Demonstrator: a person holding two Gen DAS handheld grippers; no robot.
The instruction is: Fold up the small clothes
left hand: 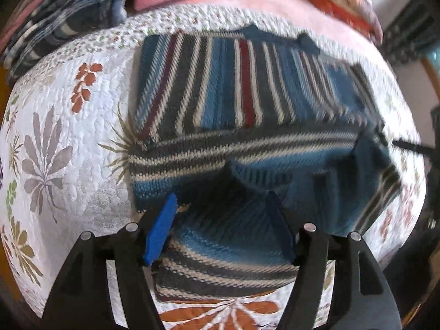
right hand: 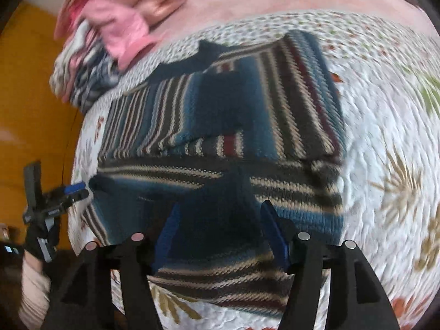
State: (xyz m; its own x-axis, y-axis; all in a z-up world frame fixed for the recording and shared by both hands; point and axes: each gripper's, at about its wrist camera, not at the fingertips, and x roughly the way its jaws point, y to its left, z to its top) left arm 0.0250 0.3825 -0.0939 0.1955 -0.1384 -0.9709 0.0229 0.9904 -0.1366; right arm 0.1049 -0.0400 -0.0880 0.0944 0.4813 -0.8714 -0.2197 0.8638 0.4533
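1. Left wrist view: my left tongs are spread wide and grasp nothing, their blue pads straddling the near fold of the striped knit sweater. The sweater lies partly folded on the floral quilt of the bed, with a pile of clothes beyond it
2. Right wrist view: my right tongs are also released, hovering over the sweater's near edge. The left tongs show at the sweater's left edge; there I cannot tell their state

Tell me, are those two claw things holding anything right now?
No. Both the left hand-held gripper and right hand-held gripper are open above the striped sweater, gripping nothing.
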